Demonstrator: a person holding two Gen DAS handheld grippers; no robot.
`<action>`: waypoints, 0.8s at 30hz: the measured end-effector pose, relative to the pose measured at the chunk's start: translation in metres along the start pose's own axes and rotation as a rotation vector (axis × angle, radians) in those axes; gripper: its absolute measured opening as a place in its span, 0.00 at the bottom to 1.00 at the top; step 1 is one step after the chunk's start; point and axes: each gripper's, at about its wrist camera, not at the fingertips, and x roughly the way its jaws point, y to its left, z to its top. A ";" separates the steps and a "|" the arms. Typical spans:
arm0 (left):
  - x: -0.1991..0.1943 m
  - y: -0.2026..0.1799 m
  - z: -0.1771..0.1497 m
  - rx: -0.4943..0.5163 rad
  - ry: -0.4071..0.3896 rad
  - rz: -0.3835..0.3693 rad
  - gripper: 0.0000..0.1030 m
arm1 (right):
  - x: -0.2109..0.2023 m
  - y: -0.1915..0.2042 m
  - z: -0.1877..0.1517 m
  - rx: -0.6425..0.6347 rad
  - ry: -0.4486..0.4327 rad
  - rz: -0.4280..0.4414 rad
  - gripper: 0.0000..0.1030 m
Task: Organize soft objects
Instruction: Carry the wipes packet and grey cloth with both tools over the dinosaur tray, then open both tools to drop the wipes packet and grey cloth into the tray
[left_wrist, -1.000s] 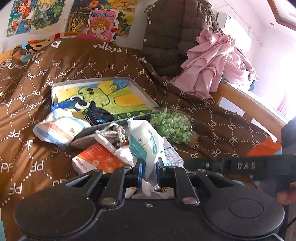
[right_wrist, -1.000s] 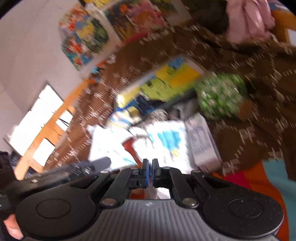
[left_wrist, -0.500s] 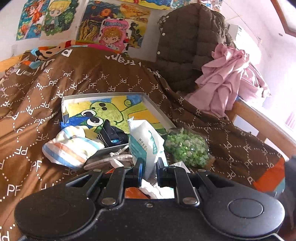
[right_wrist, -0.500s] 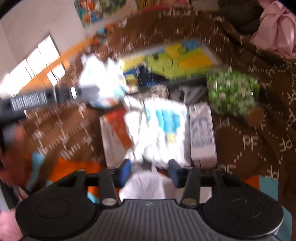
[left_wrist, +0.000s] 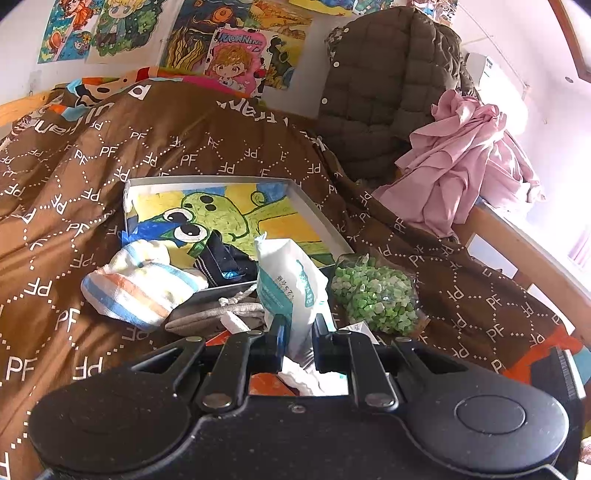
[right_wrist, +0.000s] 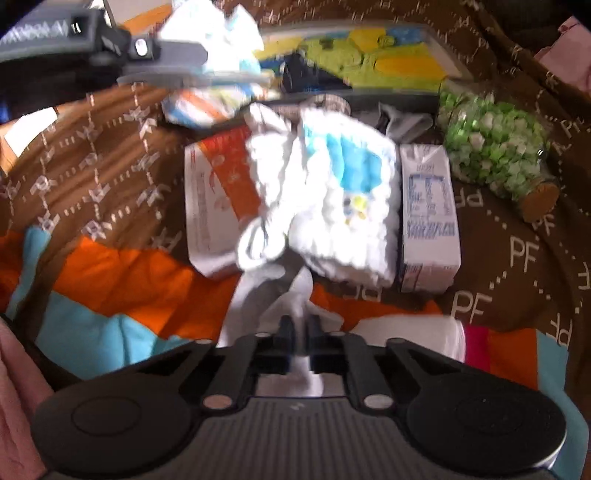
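Going left to right across the bed (left_wrist: 110, 166): the striped cloth bundle (left_wrist: 140, 284) slumps over the tray's near-left corner. The left gripper (left_wrist: 297, 334) is clamped on a white-and-teal soft pack (left_wrist: 290, 284), held upright just off the tray (left_wrist: 314, 210)'s near edge. It looks light and squashy, so a pinch low on its crimped end should hold. The right gripper (right_wrist: 300, 326) has just snapped closed on white cloth (right_wrist: 273, 295), near the bed's front edge beside a small carton (right_wrist: 428, 218). It's limp and will trail from one corner.
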 end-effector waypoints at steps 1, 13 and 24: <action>0.001 0.000 0.001 0.003 -0.002 0.002 0.15 | -0.005 -0.002 0.002 0.016 -0.021 0.012 0.06; 0.016 0.042 0.032 -0.025 -0.062 0.044 0.15 | -0.082 -0.027 0.031 0.161 -0.344 0.142 0.05; 0.050 0.093 0.077 -0.002 -0.153 0.114 0.15 | -0.091 -0.046 0.131 0.148 -0.531 0.239 0.05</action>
